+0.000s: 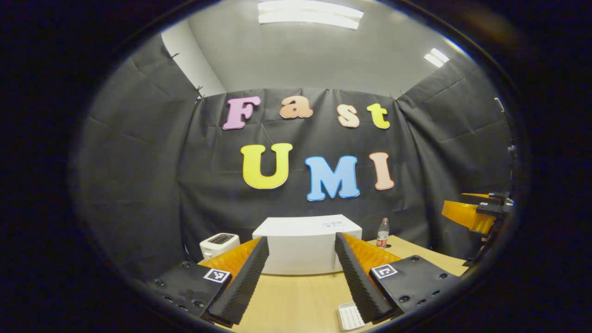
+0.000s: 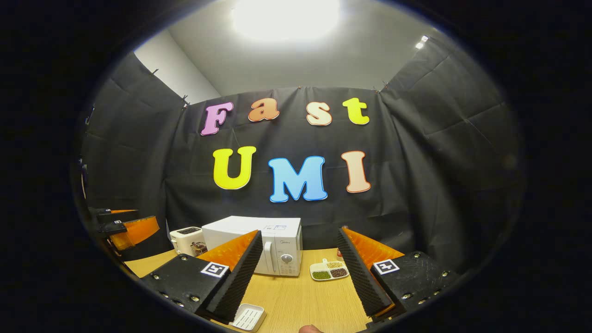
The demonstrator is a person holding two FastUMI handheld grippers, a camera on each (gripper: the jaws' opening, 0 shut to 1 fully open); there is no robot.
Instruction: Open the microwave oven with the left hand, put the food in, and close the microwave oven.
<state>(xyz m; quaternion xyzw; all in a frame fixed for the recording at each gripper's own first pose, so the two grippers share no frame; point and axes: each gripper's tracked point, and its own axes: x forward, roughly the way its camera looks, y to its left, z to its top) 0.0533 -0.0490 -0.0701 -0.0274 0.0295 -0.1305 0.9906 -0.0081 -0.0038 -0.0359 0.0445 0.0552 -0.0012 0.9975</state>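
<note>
A white microwave oven (image 2: 263,243) stands at the back of the wooden table (image 2: 300,296), door shut, with a handle and dial on its right side. It also shows straight ahead as the microwave (image 1: 303,247) in the left gripper view. To its right lies a small white divided dish of food (image 2: 329,270) holding beans and grains. My left gripper (image 1: 300,282) is open, well short of the microwave, nothing between its fingers. My right gripper (image 2: 300,282) is open too, above the table in front of the dish. The other gripper (image 2: 129,229) hangs at the far left.
A white toaster (image 1: 218,244) sits left of the microwave. A plastic bottle (image 1: 382,233) stands right of it at the back. A small white slotted tray (image 2: 248,317) lies near the table's front edge. The black cloth wall closes in the back and sides.
</note>
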